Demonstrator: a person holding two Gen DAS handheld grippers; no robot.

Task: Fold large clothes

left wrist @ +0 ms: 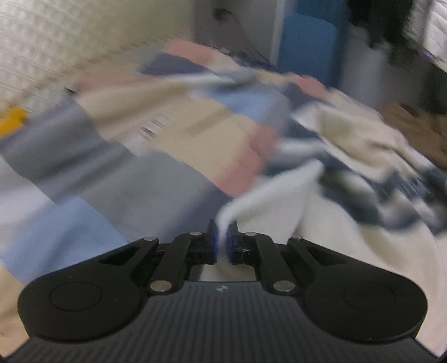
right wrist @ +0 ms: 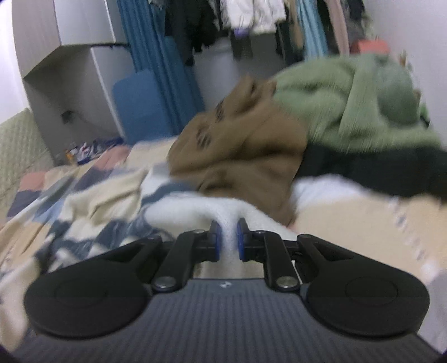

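Currently my left gripper and right gripper each stand nearly closed, pinching an edge of the white fleece garment that runs out ahead of both; I judge two grips serve to spread it. Beyond: patchwork bedspread, heaped brown garment and green garment, hanging clothes.

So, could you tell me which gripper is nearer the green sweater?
Right. The right gripper, shut on white cloth, faces the green sweater heaped just beyond. The left gripper grips white cloth too; no sweater shows in its view.
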